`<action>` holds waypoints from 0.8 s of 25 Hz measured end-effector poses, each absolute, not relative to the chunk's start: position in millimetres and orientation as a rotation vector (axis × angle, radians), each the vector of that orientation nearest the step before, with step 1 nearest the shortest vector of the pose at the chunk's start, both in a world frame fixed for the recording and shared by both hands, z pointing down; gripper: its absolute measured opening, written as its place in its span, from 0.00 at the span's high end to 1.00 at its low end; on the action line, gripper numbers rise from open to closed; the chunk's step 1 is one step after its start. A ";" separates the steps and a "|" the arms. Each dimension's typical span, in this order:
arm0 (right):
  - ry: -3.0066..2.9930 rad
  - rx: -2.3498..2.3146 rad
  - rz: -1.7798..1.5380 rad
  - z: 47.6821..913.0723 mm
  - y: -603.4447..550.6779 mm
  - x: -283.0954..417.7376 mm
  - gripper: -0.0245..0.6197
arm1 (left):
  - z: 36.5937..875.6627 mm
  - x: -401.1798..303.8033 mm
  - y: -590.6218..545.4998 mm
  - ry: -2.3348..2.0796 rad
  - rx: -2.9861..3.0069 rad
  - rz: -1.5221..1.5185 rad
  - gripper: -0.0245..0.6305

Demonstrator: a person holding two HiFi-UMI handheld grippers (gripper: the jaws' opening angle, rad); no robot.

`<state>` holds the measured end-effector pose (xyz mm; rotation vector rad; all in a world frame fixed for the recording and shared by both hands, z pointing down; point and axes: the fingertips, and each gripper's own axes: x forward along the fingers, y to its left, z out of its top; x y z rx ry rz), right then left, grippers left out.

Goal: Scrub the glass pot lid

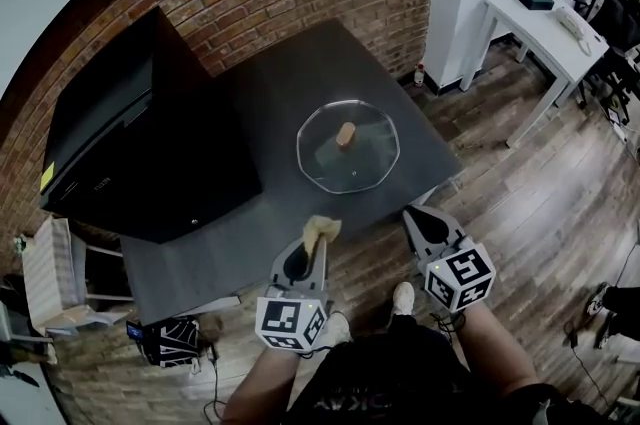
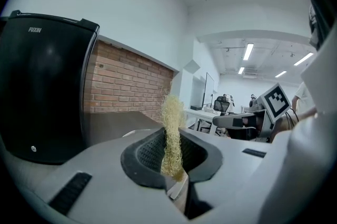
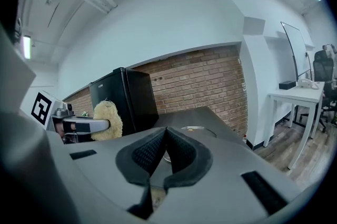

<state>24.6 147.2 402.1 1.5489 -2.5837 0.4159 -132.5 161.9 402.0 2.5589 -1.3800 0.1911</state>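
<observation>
The glass pot lid (image 1: 348, 145) lies flat, knob up, on the dark table (image 1: 300, 63). It is just ahead-right of the left gripper (image 1: 312, 249), which is clamped on a fibrous scrub pad (image 1: 322, 230). The right gripper (image 1: 428, 225) (jaws together, nothing held) waits near the lid's other side.

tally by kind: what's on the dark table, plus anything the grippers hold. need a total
Glass pot lid: 1
Black appliance: 1
Fibrous scrubber, clamped in the left gripper: 1
Things in the right gripper, jaws together: 0
Total: 3
</observation>
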 end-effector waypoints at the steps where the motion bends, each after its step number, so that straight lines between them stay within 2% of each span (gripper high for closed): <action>1: -2.593 1.536 0.416 402.1 143.2 28.1 0.93 | 401.9 -128.8 159.9 -1.393 2.553 0.193 0.87; 20: -2.682 1.360 0.459 411.4 92.9 91.3 0.93 | 395.9 -55.1 137.9 -1.530 2.478 0.227 0.87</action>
